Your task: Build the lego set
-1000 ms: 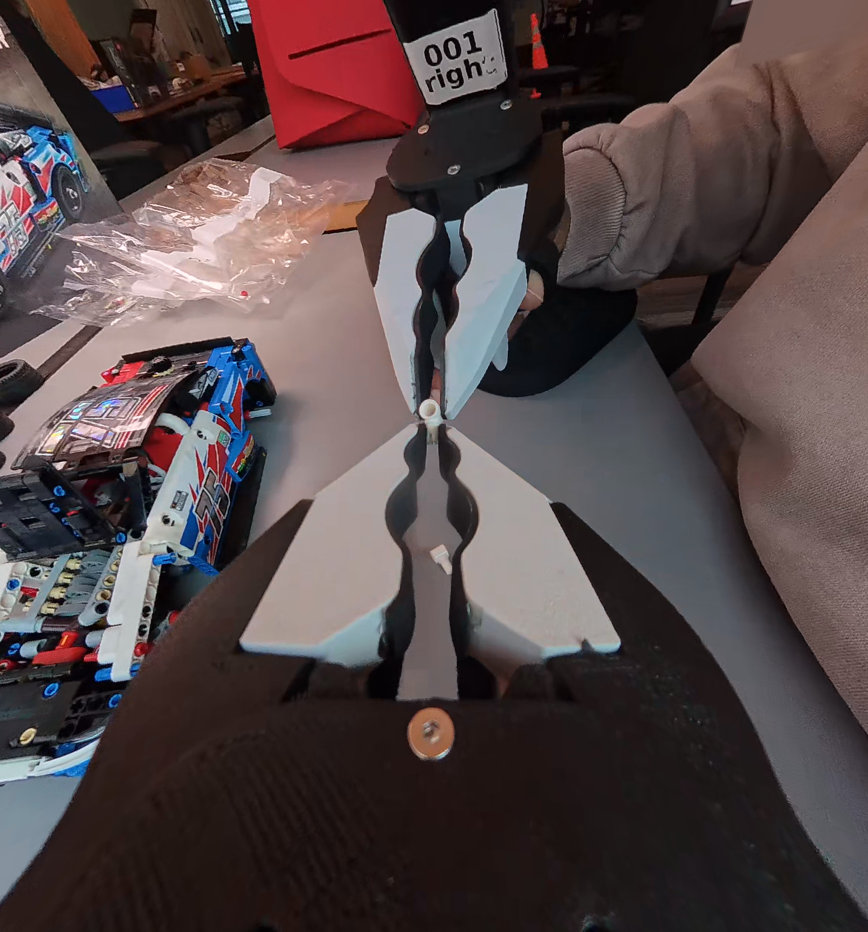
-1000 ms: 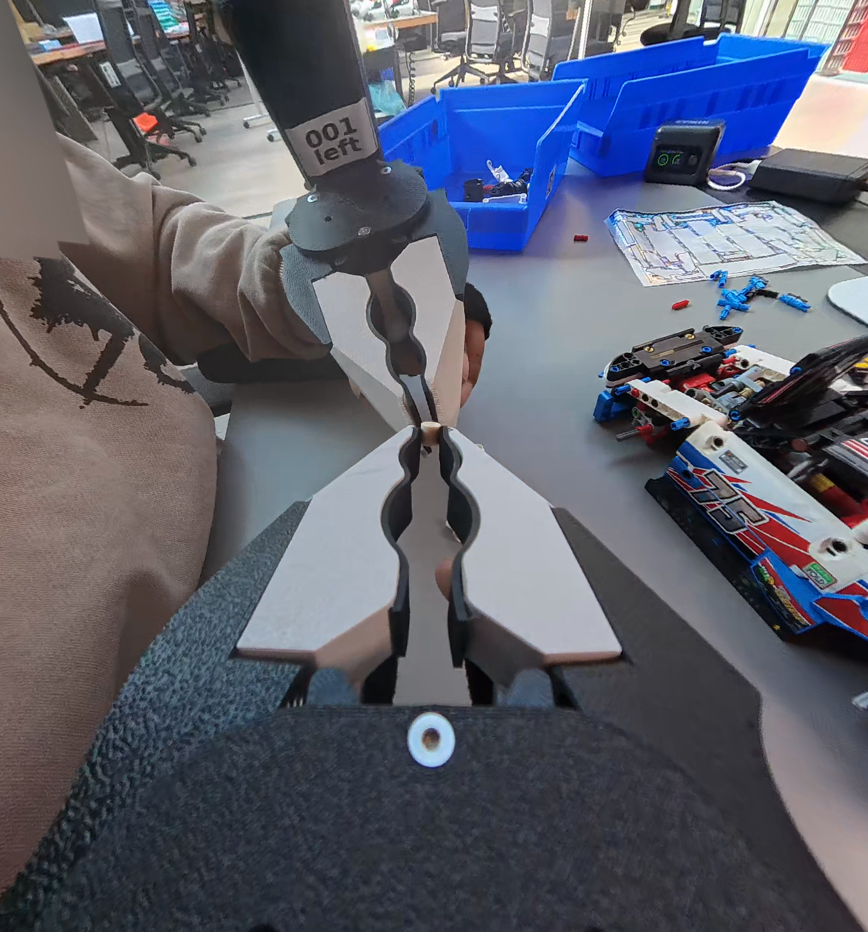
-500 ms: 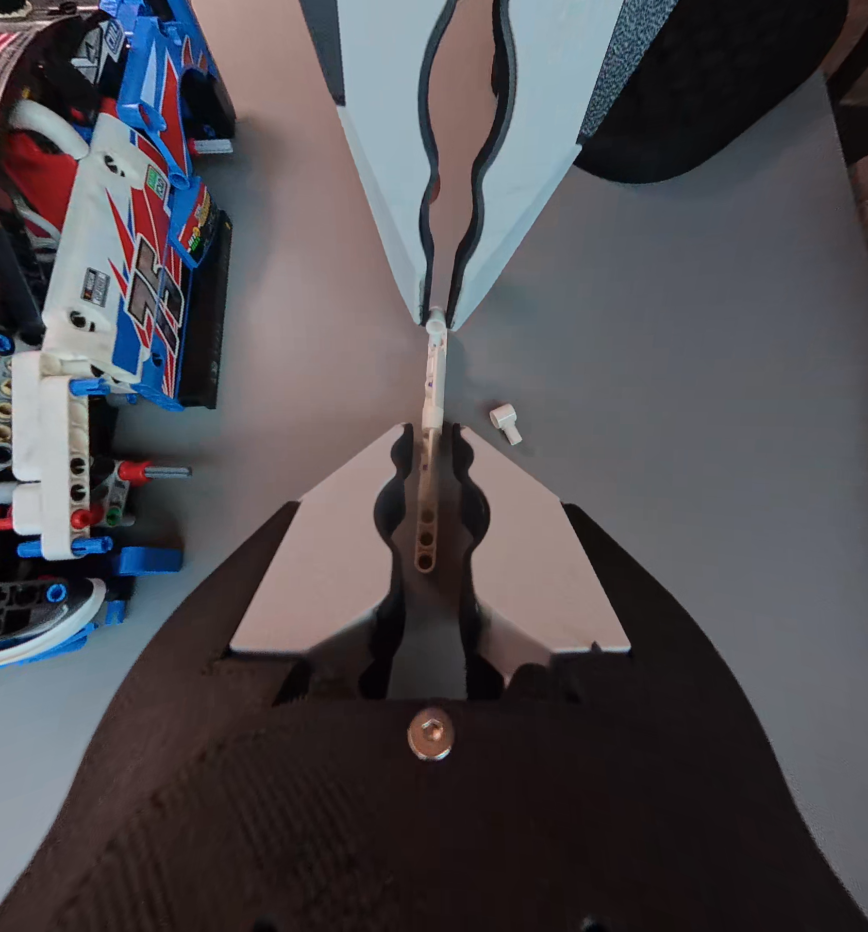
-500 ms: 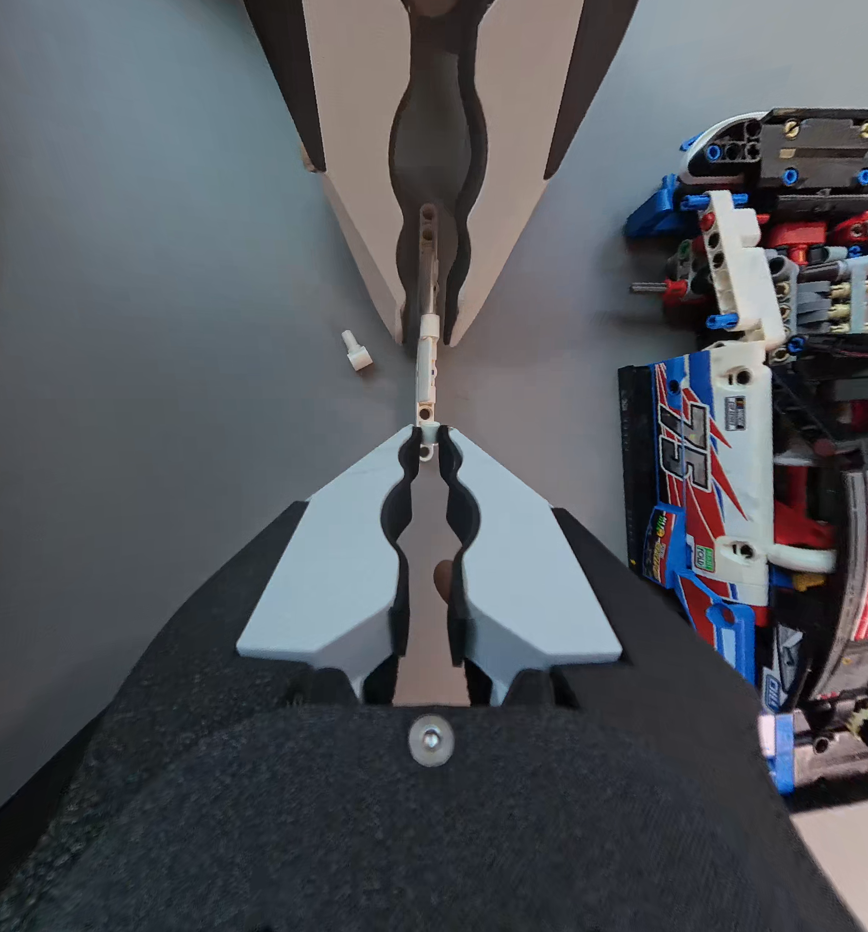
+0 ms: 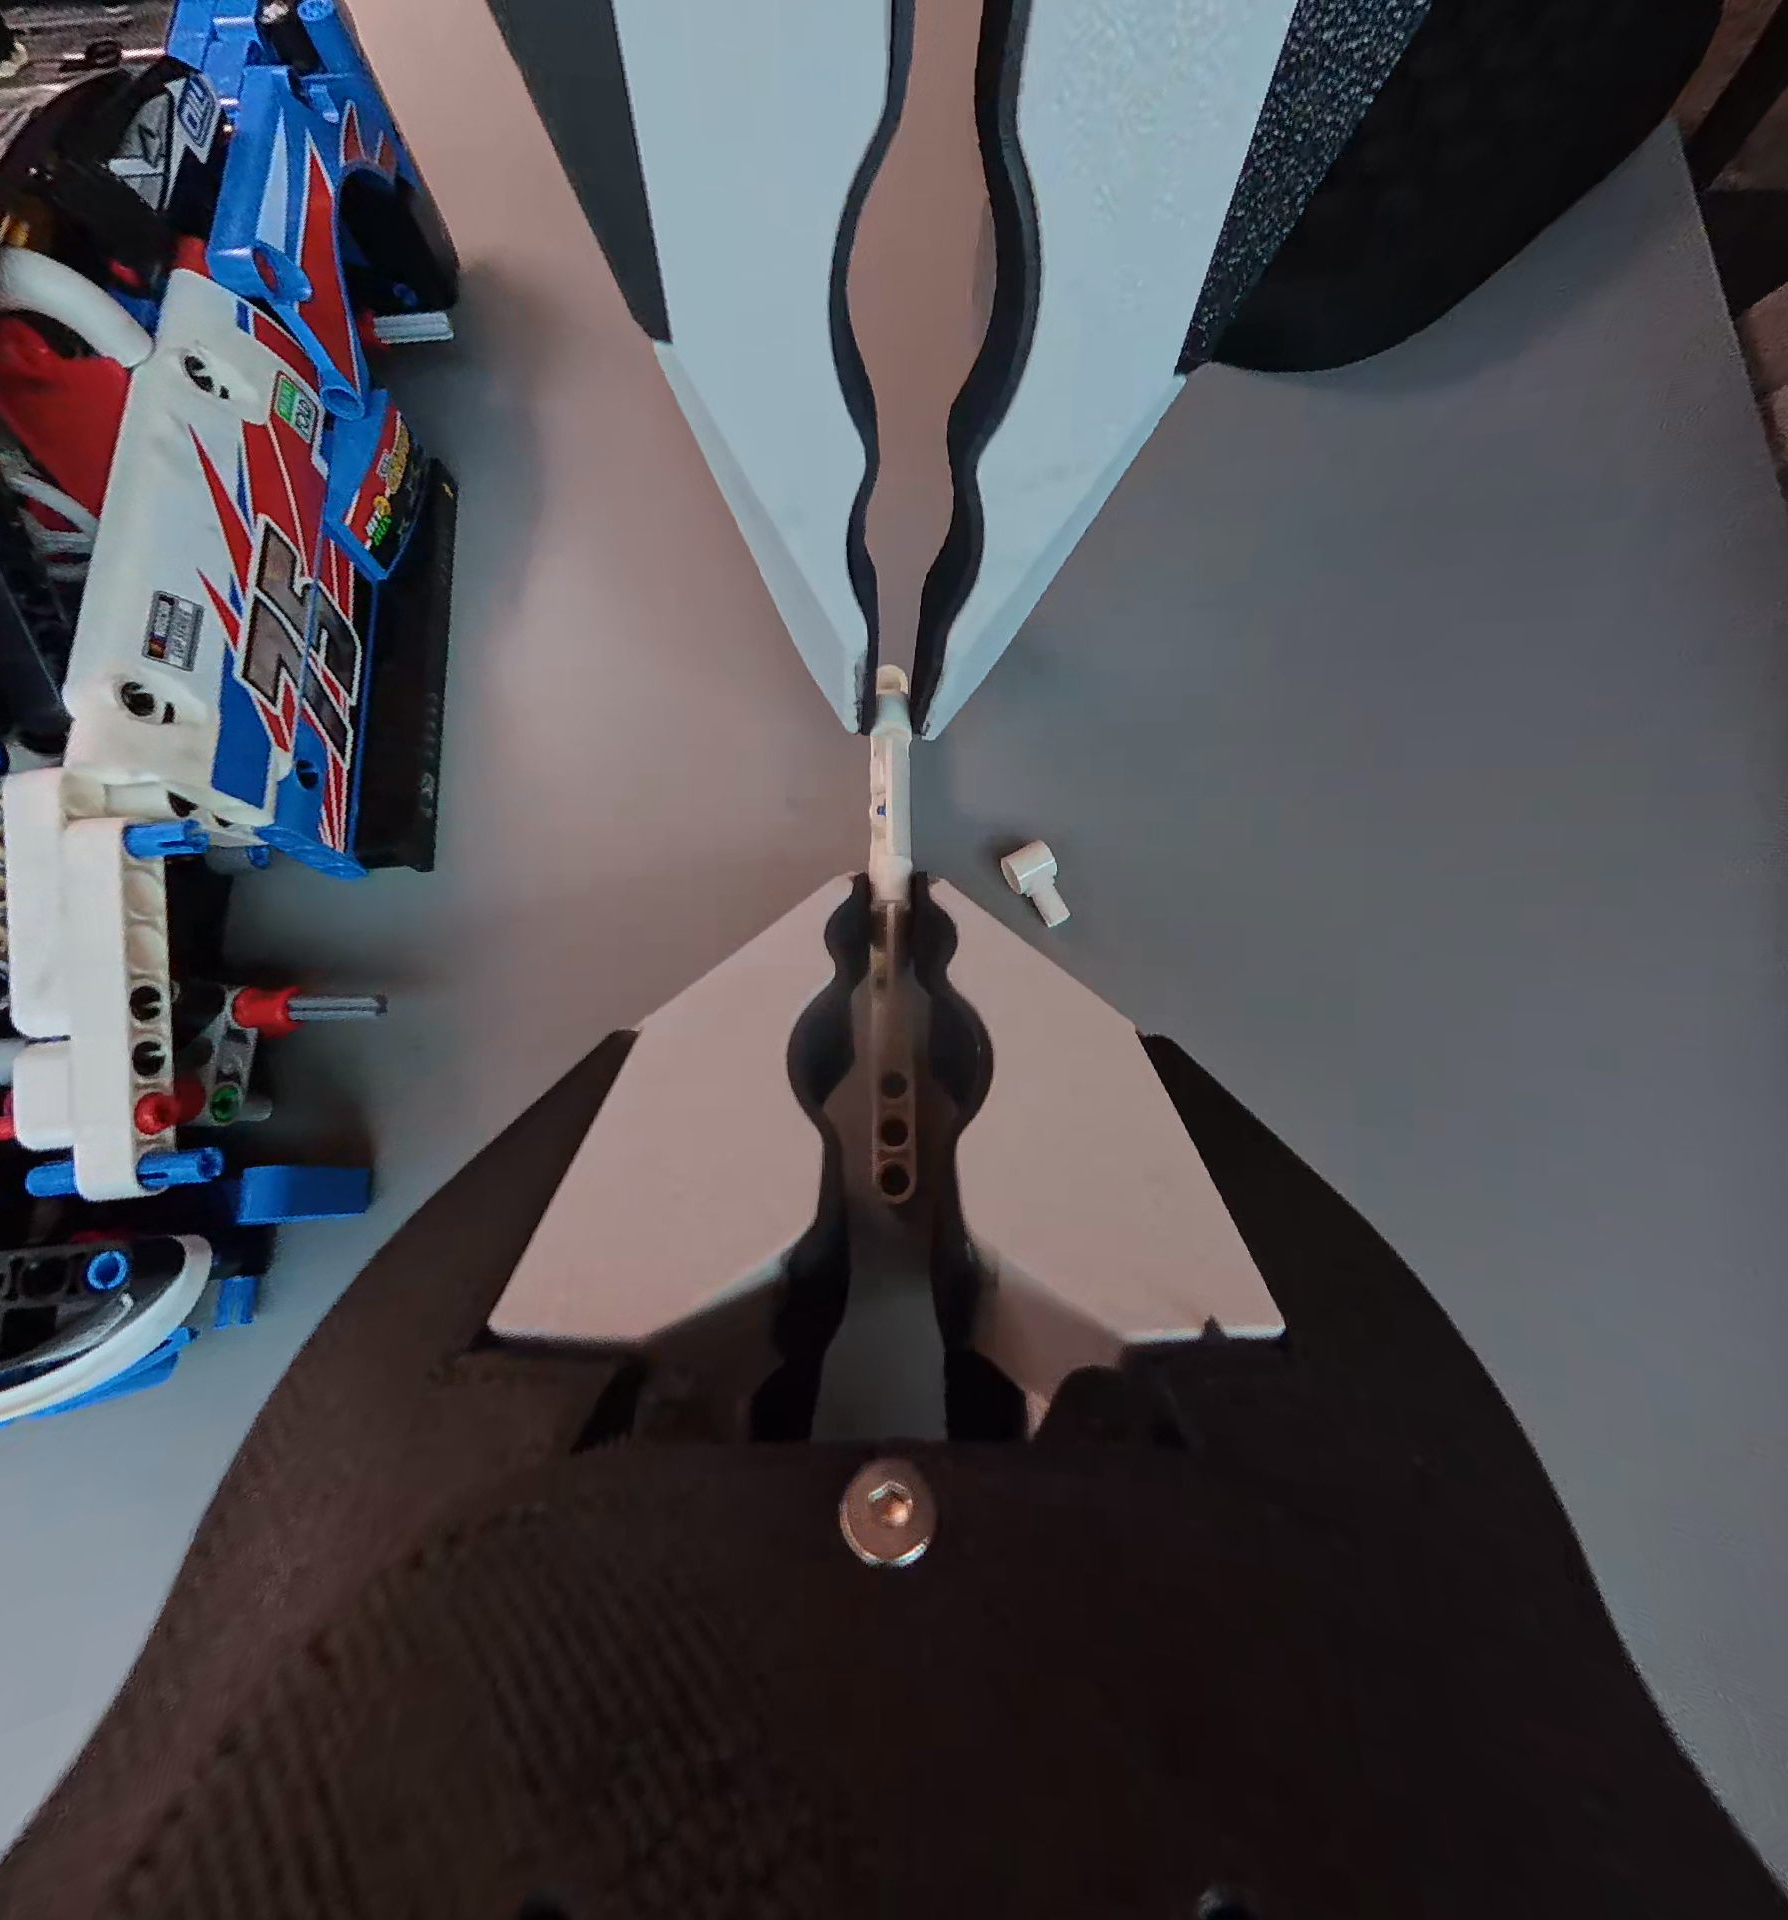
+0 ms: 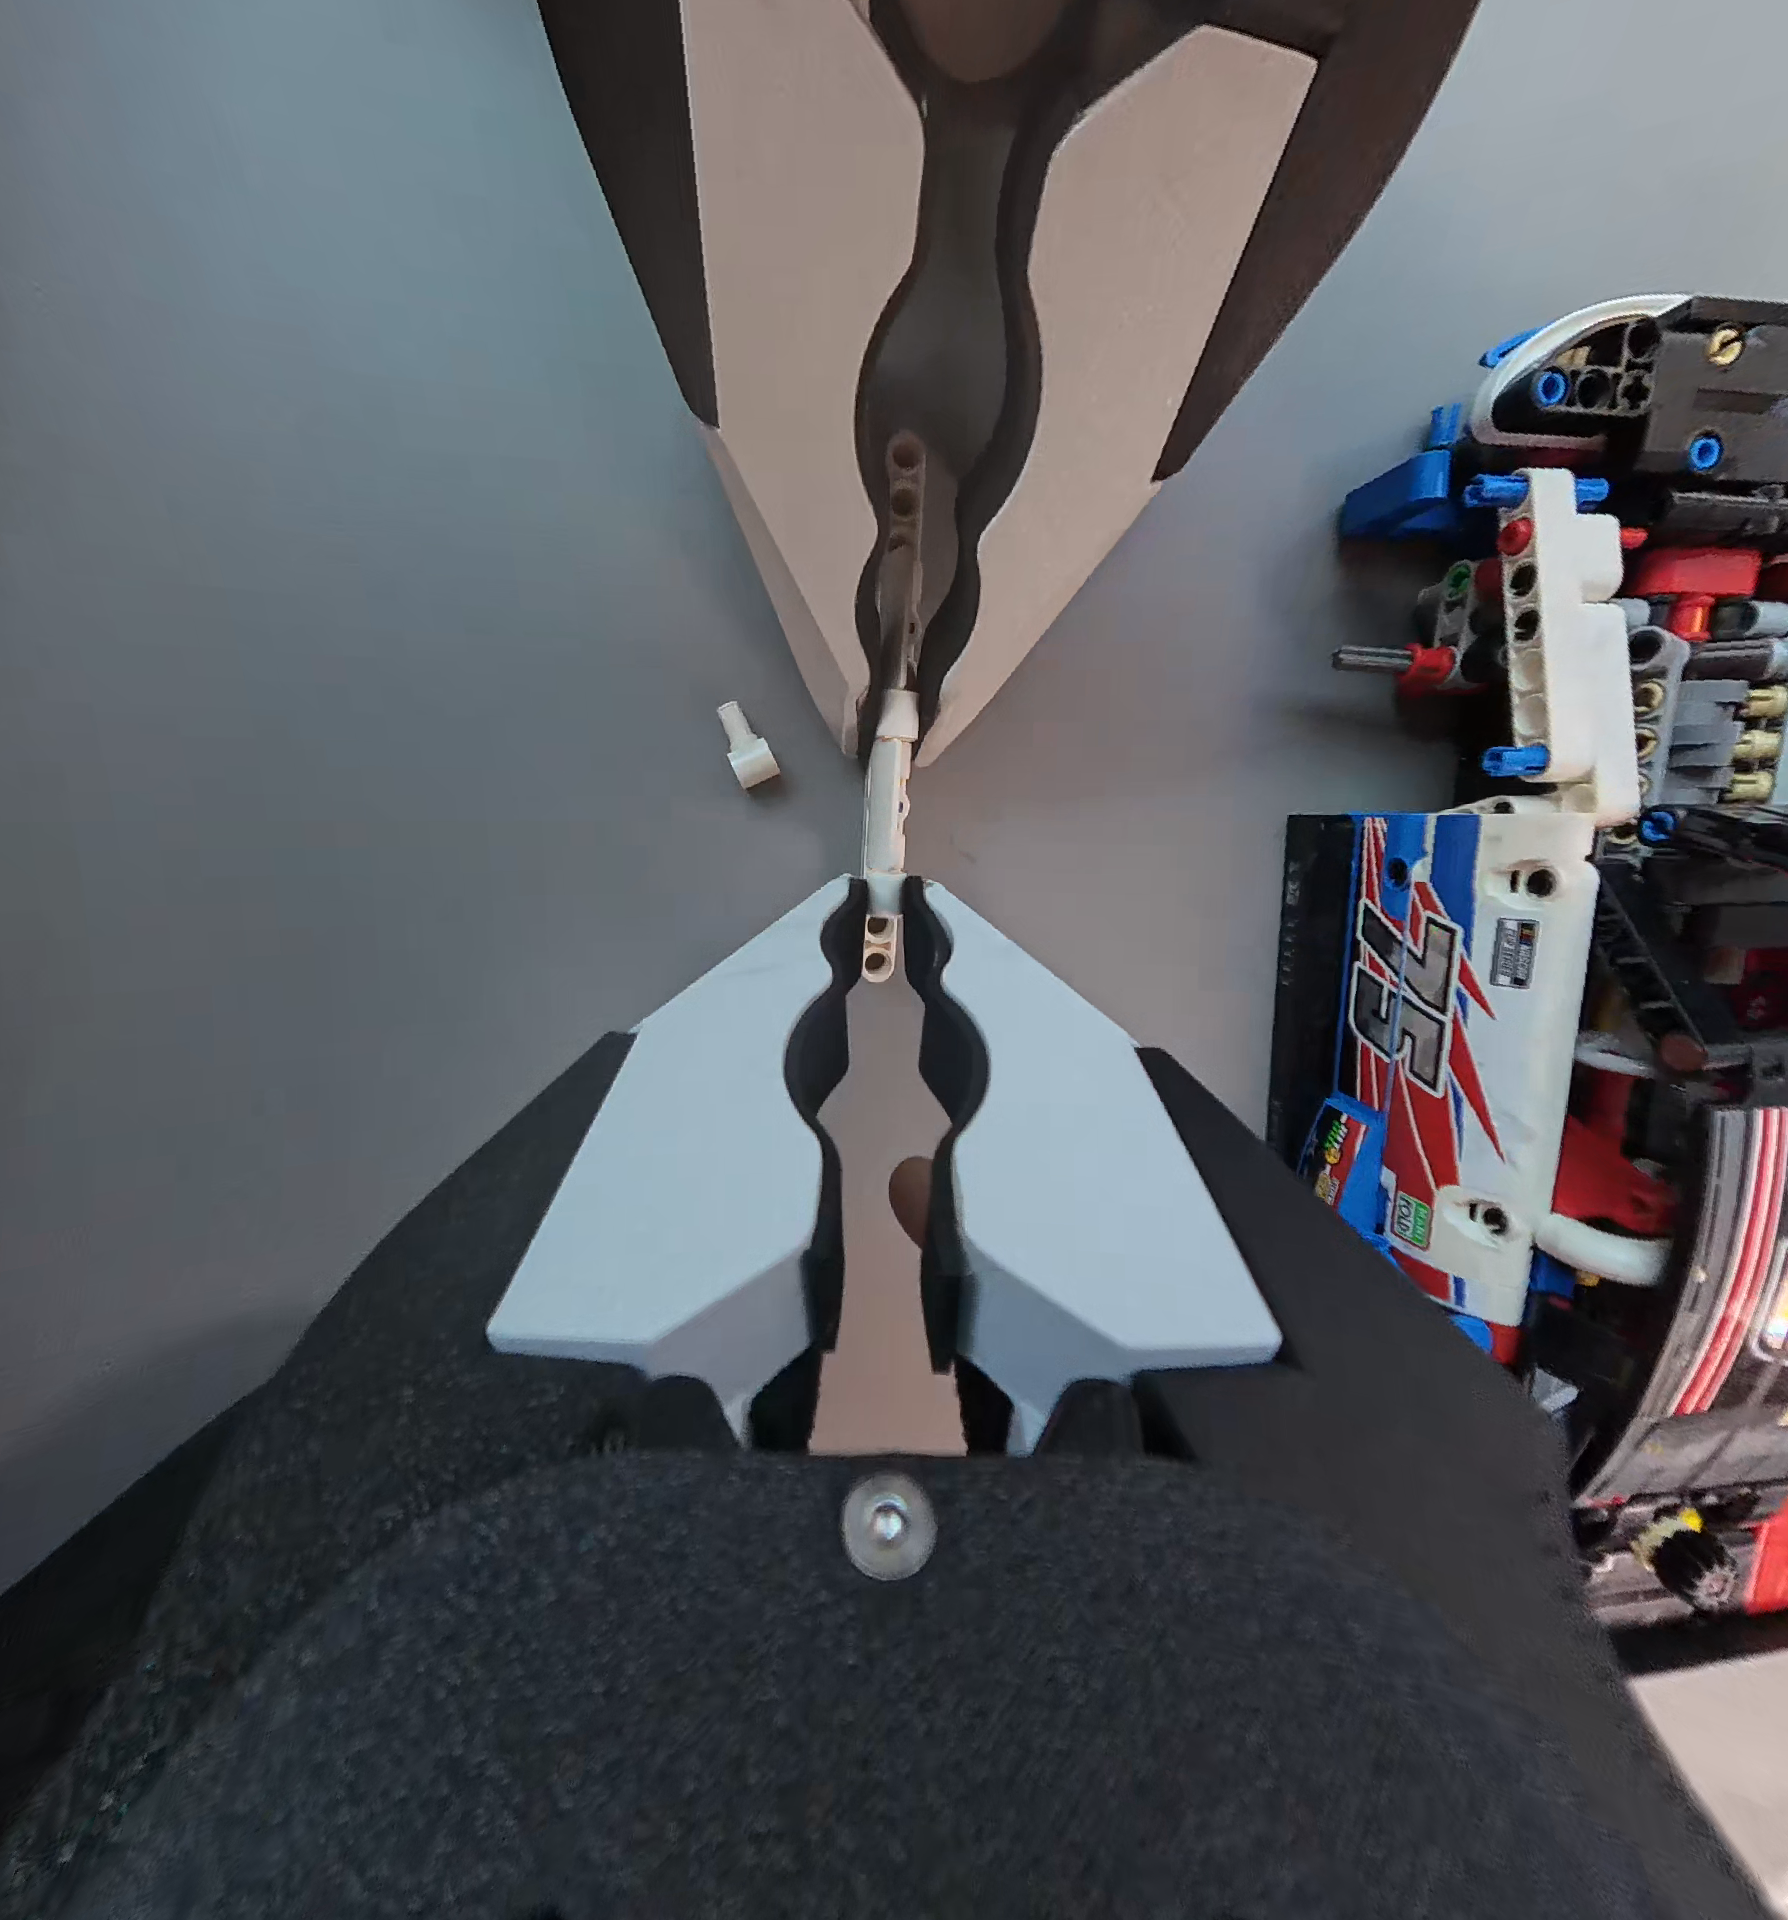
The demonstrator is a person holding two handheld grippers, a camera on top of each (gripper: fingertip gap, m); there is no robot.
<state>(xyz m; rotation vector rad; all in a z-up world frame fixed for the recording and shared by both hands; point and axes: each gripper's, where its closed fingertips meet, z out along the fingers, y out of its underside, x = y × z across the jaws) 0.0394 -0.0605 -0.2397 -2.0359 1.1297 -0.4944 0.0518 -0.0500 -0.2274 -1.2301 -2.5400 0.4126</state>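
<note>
Currently, working left to right across your left wrist view, the car [image 5: 215, 665] lies on its side at the left edge of the grey table [image 5: 1441, 831], part-built, with white, blue and red panels and a black underside, well apart from both tools. At centre, your left gripper [image 5: 888, 883] has its jaws narrowed onto a thin white beam [image 5: 890, 810]; the grey-looking holed end of that beam runs back between the fingers, and the white end projects forward. Your right gripper [image 5: 890, 717] meets it tip to tip from the far side, jaws likewise narrowed on the beam's other end, so the beam spans the short gap between the two tools above the table. Just right of the left gripper's tip, a small white pin [image 5: 1033, 878] lies loose on the table, near the beam but not touching it. In your right wrist view the order reverses: the pin [image 6: 750, 750] sits left of centre, the beam [image 6: 885, 810] runs from the right gripper [image 6: 882, 888] up into the left gripper [image 6: 885, 727], and the car [image 6: 1555, 935] occupies the right edge. A small white connector at the beam's near end shows two holes between the right fingers [image 6: 703, 1091]. Whether the beam is one piece or two joined cannot be told.
</note>
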